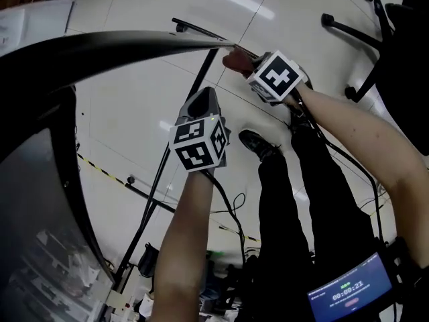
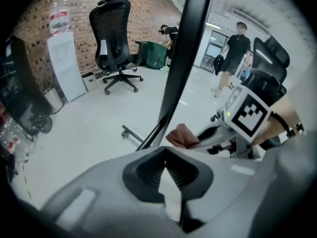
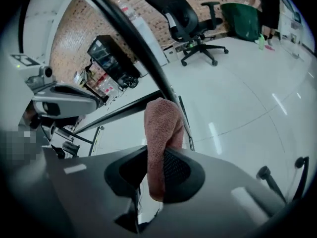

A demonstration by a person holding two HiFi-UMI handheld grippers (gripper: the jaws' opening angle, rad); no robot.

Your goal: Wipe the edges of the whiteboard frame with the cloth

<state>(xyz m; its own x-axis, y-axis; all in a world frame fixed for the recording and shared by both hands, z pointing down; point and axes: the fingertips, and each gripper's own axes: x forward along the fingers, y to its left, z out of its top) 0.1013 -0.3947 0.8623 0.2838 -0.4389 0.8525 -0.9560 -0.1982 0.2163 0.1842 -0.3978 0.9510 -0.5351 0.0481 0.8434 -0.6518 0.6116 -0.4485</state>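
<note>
Right gripper view shows the right gripper [image 3: 154, 176] with its jaws clamped on a reddish-brown terry cloth [image 3: 162, 125]. The cloth is a soft, nubby fold standing up toward 12 o'clock, seemingly pressed against the rail of the black whiteboard frame [image 1: 120, 45]. In the head view that rail is slim, hard and glossy. It sweeps in from 9 o'clock and ends near 12 o'clock, where the cloth sits. The left gripper [image 2: 171, 175], near the head view's centre, has its ribbed dark pads closed on nothing.

Only a narrow fold is pinched, so friction along the rail could drag the cloth out of the jaws. The rail looks thin and slick, so the cloth could slip off to one side and let the gripper's hard tips scrape the frame. Black cables [image 1: 231, 212] trail over the glossy white floor [image 1: 295, 5] by the person's feet toward 6 o'clock, and they could snag if the person steps along the board.
</note>
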